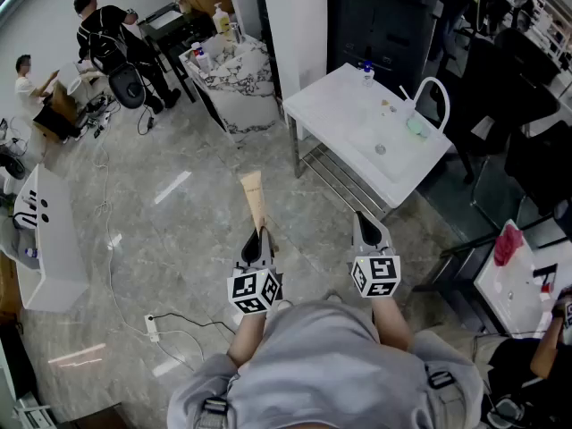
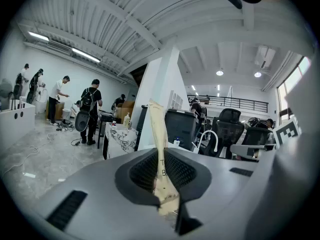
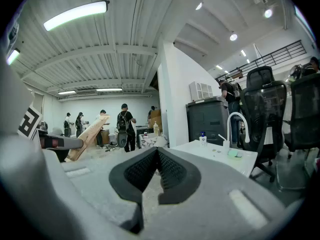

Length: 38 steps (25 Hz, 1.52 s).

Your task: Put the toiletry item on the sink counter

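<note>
A long, flat tan toiletry pack [image 1: 255,200] sticks out forward from my left gripper [image 1: 260,236], whose jaws are shut on its near end. In the left gripper view the pack [image 2: 159,129] rises upright between the pads of the left gripper [image 2: 161,153]. The right gripper [image 1: 367,225] is level with it, to its right, shut and empty; its pads meet at the tip [image 3: 158,152]. The white sink counter [image 1: 344,102] with its curved white faucet [image 1: 435,95] stands ahead and to the right, well beyond both grippers. The pack [image 3: 88,136] also shows at the left of the right gripper view.
On the sink counter stand a small bottle [image 1: 367,71] and a green item [image 1: 416,125]. A marble-patterned table [image 1: 234,80] with bottles is behind, a dark cabinet [image 1: 380,16] behind the sink. A power strip and cable [image 1: 152,327] lie on the floor. People work at the far left.
</note>
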### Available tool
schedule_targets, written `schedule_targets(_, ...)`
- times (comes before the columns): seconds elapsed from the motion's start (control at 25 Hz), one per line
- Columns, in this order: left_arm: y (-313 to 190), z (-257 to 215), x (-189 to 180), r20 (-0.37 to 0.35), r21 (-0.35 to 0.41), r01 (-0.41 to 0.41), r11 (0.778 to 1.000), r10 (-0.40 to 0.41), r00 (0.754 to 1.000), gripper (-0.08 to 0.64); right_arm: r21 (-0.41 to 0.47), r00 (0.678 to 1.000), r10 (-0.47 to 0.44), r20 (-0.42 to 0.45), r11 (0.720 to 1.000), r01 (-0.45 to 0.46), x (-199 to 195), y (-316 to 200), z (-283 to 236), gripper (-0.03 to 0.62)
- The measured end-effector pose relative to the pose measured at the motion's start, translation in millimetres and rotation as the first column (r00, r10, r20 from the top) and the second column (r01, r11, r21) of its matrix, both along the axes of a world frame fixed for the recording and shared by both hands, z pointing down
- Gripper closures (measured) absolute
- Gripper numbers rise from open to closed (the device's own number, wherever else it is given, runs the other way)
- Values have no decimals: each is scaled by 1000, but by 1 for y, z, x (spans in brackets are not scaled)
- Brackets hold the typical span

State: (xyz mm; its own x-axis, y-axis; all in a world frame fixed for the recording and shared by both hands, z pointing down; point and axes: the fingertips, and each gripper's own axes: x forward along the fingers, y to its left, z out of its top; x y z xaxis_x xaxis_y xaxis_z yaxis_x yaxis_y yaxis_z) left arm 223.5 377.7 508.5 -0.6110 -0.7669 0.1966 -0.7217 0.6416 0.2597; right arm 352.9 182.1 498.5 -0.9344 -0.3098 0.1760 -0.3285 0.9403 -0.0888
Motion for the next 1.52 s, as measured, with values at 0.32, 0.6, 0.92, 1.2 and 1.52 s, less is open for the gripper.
schedule_targets(0.32,-6,4,-3,2,-3,0,1000,0,1000,525,1,1000,-6,-2,1000,6,-3,-4,4,589)
schedule_targets(0.6,-14,4,1,1,-7,2,1000,-2,1000,525,-4,1000,-8,-3,1000,8,0,-12,6,589)
schedule_targets(0.92,-28,5,11,3,-14,13,1000,-13,1000,525,10,998,-61,-10,998,61,5,-17,12,589)
schedule_targets(1.2,-48,10,31,-4,-23,28,999,-28,1000,525,-8,996,-79,-35,997,79,21,-35,21,589)
schedule_targets(1.52,-73,14,60,-20,-41,21,999,-22,1000,525,-33,996,-70,-49,997,68,46,-66,31,589)
